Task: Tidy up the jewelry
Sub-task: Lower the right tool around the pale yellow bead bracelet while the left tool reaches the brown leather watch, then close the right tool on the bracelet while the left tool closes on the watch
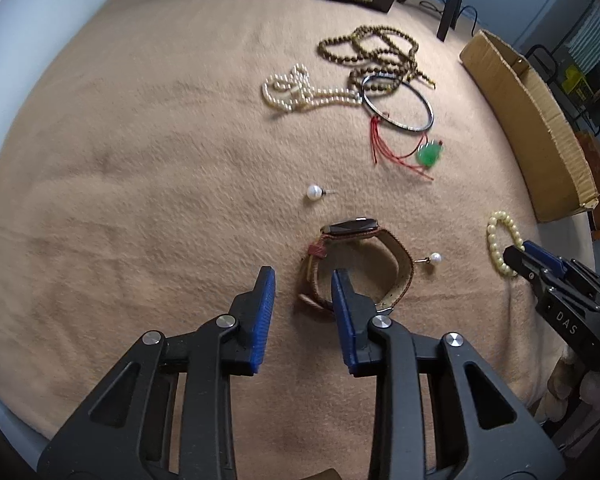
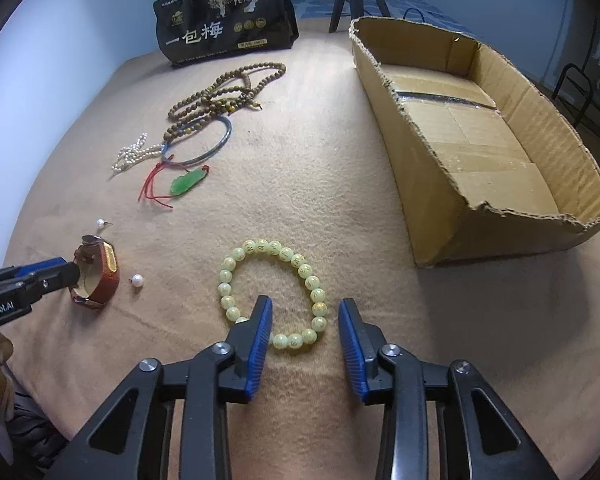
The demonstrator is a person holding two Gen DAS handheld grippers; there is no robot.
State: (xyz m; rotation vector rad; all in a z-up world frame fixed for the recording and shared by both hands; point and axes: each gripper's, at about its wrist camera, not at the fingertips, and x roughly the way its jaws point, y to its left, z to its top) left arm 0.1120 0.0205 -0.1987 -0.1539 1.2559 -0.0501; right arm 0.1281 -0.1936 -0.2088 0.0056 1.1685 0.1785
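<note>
Straddling the pale bead bracelet at its six o'clock arc, the right gripper, jaws apart, should close squarely on the beads, then carry them to the cardboard box at two o'clock.

Open blanket left of the watch, clutter beyond it

Taking the watch as landmark: the tan blanket to its left lies bare and passable. Beyond it, a heap of pearl strand, wooden beads, bangle and jade pendant bars the way. Loose pearl studs flank it closely. To its right the pale bead bracelet lies, then the cardboard box wall.
</note>
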